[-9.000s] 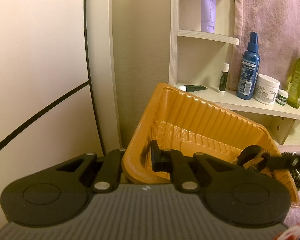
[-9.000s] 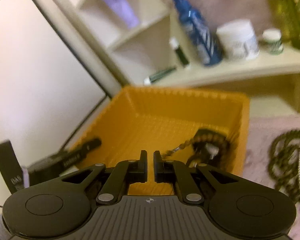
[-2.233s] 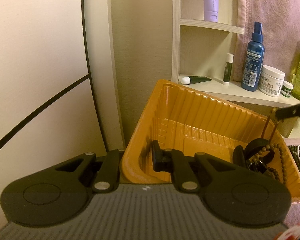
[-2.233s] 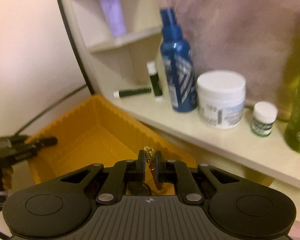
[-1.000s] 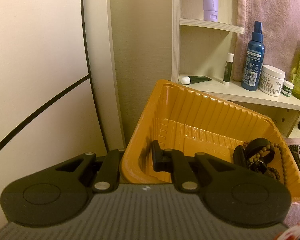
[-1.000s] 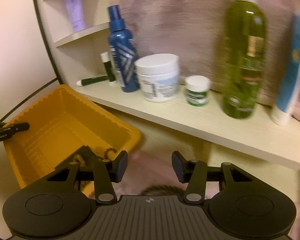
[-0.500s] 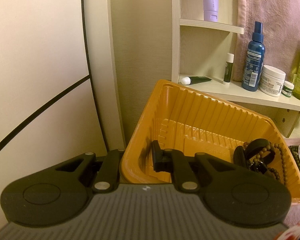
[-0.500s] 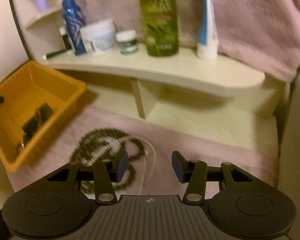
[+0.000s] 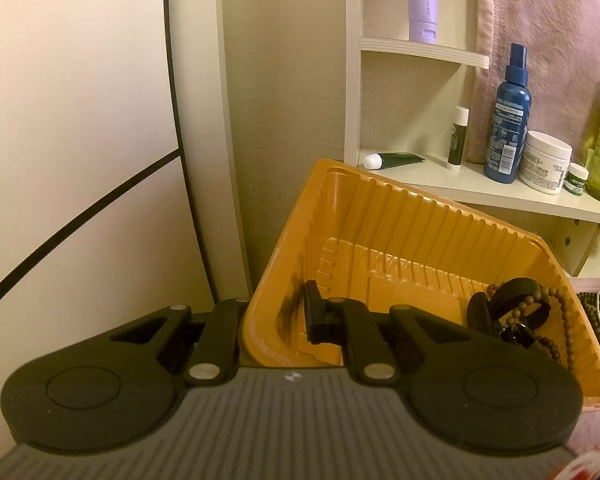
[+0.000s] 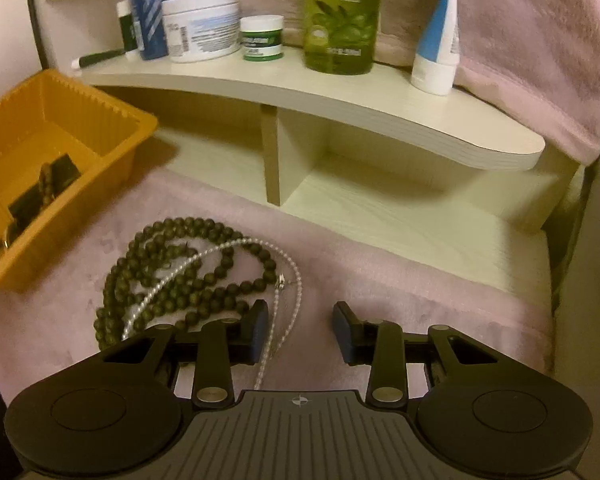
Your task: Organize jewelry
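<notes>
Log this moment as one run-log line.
left gripper: shut on orange tray wall | right gripper: open, closing over pearl strand | dark bead necklace: on cloth

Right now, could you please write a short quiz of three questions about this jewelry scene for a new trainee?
1. True or false: the left gripper is clamped on the wall of the orange tray.
2. Which strand passes between the fingers of the right gripper? A) the pearl strand B) the dark bead necklace C) none
3. Fill in: the dark bead necklace lies on the pink ____, outside the tray.

Key
1. True: the wall is pinched between its fingers.
2. A: the jaws have just been closing, but the pads do not press on it yet.
3. cloth
</notes>
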Available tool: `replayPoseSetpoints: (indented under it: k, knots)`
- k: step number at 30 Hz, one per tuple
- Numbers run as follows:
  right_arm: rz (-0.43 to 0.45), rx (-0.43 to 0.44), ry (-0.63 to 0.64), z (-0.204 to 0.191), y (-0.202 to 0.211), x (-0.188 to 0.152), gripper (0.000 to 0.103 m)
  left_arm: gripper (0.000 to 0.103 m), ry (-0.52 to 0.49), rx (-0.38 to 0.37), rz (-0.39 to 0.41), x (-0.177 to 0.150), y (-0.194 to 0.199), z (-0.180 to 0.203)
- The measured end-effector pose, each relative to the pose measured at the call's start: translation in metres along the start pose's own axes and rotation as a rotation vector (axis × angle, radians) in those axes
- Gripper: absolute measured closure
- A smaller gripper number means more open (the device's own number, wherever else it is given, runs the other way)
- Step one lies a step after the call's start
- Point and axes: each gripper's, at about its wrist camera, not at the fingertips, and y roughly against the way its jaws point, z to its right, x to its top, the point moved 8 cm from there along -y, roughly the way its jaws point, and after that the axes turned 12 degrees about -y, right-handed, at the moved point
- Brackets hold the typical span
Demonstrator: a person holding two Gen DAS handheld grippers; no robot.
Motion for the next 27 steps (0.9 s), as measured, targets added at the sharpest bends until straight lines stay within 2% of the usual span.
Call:
replayPoseSetpoints:
  k: [6,7,9,10,15,18,22,24,27]
  knots:
    - [0.031,-0.056,-0.017,-0.008,0.002,-0.009,0.079,0.091,0.0,0.0,0.0,0.0,0.0,0.0]
    - [0.033,-0.057,-0.02,-0.01,0.002,-0.008,0.088,0.091,0.001,0.0,0.0,0.0,0.0,0.0]
    - [0.034,-0.049,-0.032,-0.013,0.001,-0.009,0.092,0.091,0.004,0.0,-0.001,0.0,0.0,0.0]
    - [0.034,-0.051,-0.03,-0.013,0.001,-0.009,0.097,0.091,0.004,0.0,-0.001,0.0,0.0,-0.001]
    - [0.022,-0.008,-0.1,-0.008,0.006,-0.007,0.098,0.091,0.002,-0.002,-0.001,0.0,0.0,0.0]
    - [0.013,0.022,-0.099,-0.005,0.016,-0.008,0.098,0.091,0.004,-0.002,0.002,0.001,-0.001,-0.001]
    - [0.073,0.022,-0.123,0.001,0.037,-0.005,0.098,0.091,0.009,-0.002,0.007,0.002,0.0,-0.001]
    - [0.1,0.047,-0.167,0.004,0.049,0.001,0.101,0.091,0.007,-0.003,0.007,0.003,0.0,-0.001]
    - [0.146,0.07,-0.17,0.001,0.065,0.014,0.101,0.091,0.003,-0.006,0.008,0.004,0.0,-0.001]
